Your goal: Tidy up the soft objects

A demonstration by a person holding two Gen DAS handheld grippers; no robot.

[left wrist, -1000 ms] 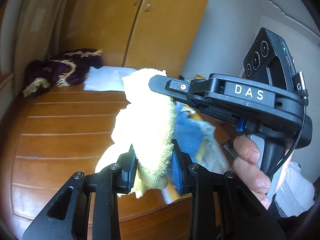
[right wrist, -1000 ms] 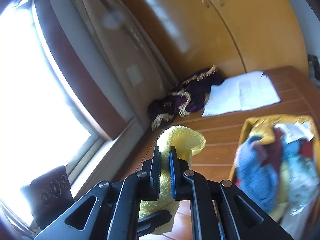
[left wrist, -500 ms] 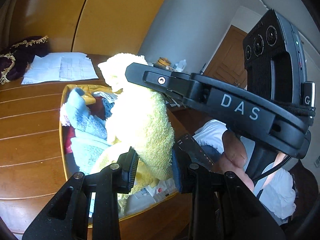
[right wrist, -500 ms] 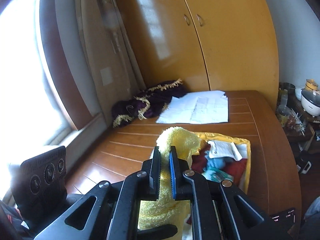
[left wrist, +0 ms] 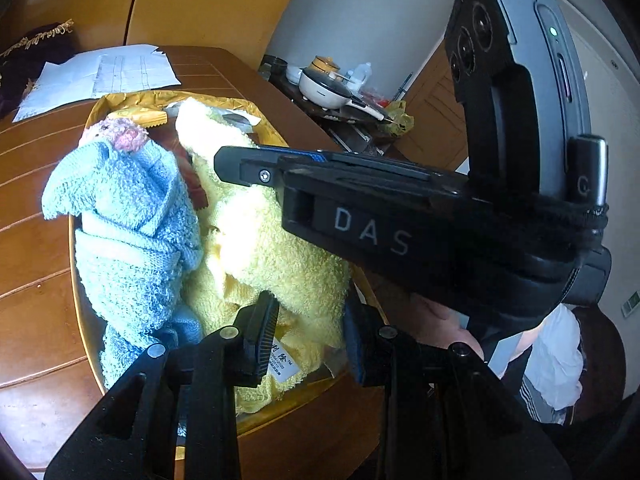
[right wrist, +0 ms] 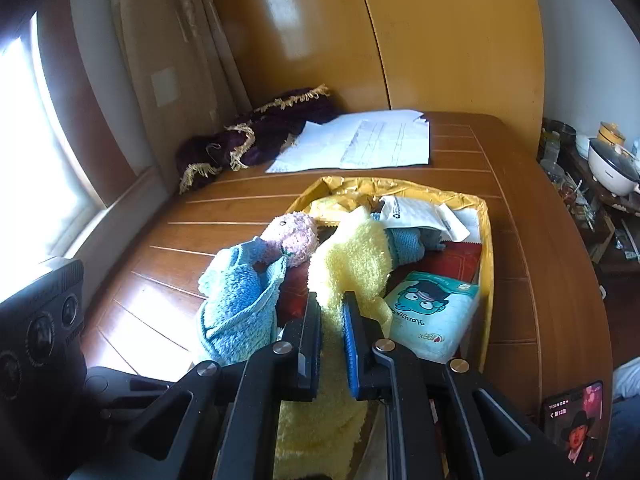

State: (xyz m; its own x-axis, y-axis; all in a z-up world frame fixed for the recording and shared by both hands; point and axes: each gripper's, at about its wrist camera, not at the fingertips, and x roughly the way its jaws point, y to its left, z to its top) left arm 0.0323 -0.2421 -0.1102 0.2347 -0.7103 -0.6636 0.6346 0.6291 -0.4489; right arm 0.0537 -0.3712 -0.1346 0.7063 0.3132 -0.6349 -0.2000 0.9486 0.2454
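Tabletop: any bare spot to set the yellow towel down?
Bare wood between the yellow bin and the window-side edge, left of the blue towel; also the strip right of the bin. Far end holds papers and purple cloth. Bin itself is crowded.

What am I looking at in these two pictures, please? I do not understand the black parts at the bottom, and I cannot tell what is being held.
No robot is here. A person holds a hand-held gripper in each hand, and each gripper carries a wide-angle camera looking along its two fingers. The black parts at the bottom are those fingers.

One picture comes from the left gripper, the other from the right gripper. Both are closed on the same yellow towel, one at each end.

Below lies a wooden table with a yellow-lined basket holding a blue towel, a pink plush piece and a tissue pack. Farther back lie white papers and a dark purple cloth.
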